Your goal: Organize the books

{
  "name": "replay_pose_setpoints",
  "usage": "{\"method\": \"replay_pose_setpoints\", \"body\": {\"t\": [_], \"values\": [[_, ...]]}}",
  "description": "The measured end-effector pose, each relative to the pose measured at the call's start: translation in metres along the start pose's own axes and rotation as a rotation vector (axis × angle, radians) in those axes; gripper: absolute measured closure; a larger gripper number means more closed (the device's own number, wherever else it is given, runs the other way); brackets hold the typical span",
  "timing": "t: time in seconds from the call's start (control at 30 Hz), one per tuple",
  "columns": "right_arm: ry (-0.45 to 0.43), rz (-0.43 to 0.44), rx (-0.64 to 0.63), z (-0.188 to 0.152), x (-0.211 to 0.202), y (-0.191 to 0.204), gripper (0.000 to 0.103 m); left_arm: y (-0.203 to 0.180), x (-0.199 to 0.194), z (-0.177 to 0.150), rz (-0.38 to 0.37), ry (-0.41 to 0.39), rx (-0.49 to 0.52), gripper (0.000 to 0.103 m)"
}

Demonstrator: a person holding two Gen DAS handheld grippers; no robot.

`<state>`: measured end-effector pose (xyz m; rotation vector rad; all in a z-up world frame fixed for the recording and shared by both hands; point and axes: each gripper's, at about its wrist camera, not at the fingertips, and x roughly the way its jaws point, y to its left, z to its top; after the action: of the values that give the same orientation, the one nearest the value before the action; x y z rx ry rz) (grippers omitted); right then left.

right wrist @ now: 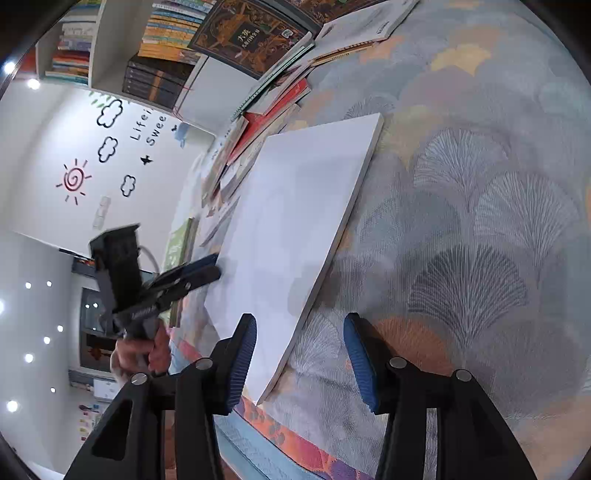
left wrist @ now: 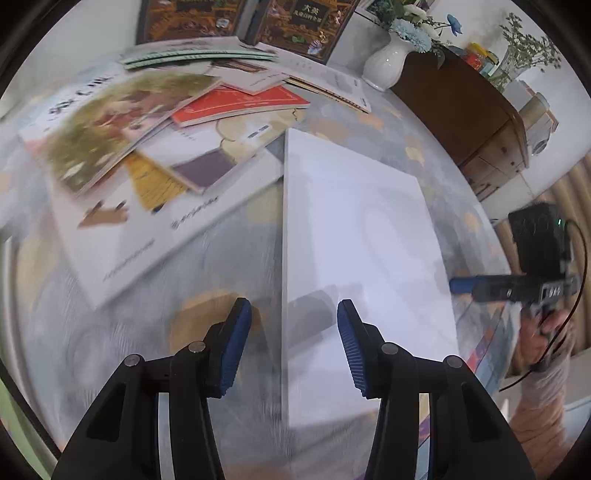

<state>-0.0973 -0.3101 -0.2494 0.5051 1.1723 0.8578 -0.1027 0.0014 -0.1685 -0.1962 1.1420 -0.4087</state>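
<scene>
1. While both grippers hang over the table, the left gripper [left wrist: 294, 343] stands with its 2 blue pads apart and nothing pressed between them; the white book's [left wrist: 354, 236] left edge runs below the gap, but the pads do not touch it.
2. Seen from the right wrist, the right gripper [right wrist: 300, 360] is likewise parted and empty, its gap above the book's near corner (the corner lies close to the table's edge) and the patterned cloth [right wrist: 480, 229].
3. That white book lies flat and alone on the cloth, cover blank, just right of the pile in the left wrist view.
4. Off to the right in the left wrist view, a hand [left wrist: 543, 332] holds the right gripper level beside the book's right edge.
5. Left of the white book sits a loose pile [left wrist: 147, 147] of overlapping books, blurred: a large white 1 lowest, a green-and-brown cover on top, a red book [left wrist: 240, 105] behind.
6. Farther back, 2 dark ornate books [left wrist: 306, 26] stand upright, with thin green booklets [left wrist: 195, 55] lying before them.
7. Beside them, a white vase [left wrist: 386, 62] of blue flowers stands next to a brown cabinet [left wrist: 461, 107].
8. Shelves [right wrist: 122, 51] of books show in the right wrist view.
</scene>
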Motion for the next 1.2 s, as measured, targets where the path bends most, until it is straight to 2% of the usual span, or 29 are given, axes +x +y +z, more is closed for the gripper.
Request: {"method": "replay_pose_setpoints", "body": {"t": [0.13, 0.2, 0.3, 0.37, 0.43, 0.53, 0.63, 0.67, 0.73, 0.87, 1.03, 1.2], "values": [[0.001, 0.052, -0.004, 0.009, 0.012, 0.002, 0.057, 0.001, 0.007, 0.015, -0.043, 0.029, 0.006, 0.057], [0.010, 0.067, 0.003, 0.015, 0.018, 0.001, 0.061, 0.001, 0.009, 0.020, -0.048, 0.033, 0.010, 0.057], [0.021, 0.063, 0.025, 0.021, 0.020, -0.003, 0.072, -0.003, 0.011, 0.023, -0.030, 0.027, 0.024, 0.058], [0.018, 0.053, 0.056, 0.025, 0.021, -0.010, 0.090, -0.006, 0.014, 0.026, 0.010, 0.005, 0.024, 0.061], [0.014, 0.088, 0.088, 0.027, 0.020, -0.019, 0.094, -0.014, 0.017, 0.028, 0.054, -0.015, 0.046, 0.059], [-0.012, 0.071, 0.064, 0.025, 0.017, -0.017, 0.095, -0.012, 0.019, 0.031, 0.047, -0.034, 0.031, 0.060], [-0.058, 0.033, 0.025, 0.019, 0.015, -0.009, 0.094, -0.008, 0.018, 0.033, -0.008, -0.025, -0.016, 0.060], [-0.071, 0.026, 0.025, 0.017, 0.014, -0.009, 0.093, -0.007, 0.018, 0.034, -0.035, -0.012, -0.034, 0.057], [-0.089, 0.007, 0.027, 0.014, 0.011, -0.006, 0.090, -0.010, 0.016, 0.032, -0.022, 0.004, -0.057, 0.059], [-0.082, -0.079, -0.020, 0.016, 0.011, 0.011, 0.089, -0.023, 0.011, 0.028, 0.040, 0.010, -0.036, 0.059], [-0.083, -0.111, -0.026, 0.018, 0.007, 0.023, 0.089, -0.021, 0.001, 0.027, 0.014, 0.010, -0.058, 0.059], [-0.076, -0.123, -0.025, 0.021, 0.008, 0.038, 0.089, -0.022, -0.008, 0.025, 0.030, 0.002, -0.053, 0.059]]}}
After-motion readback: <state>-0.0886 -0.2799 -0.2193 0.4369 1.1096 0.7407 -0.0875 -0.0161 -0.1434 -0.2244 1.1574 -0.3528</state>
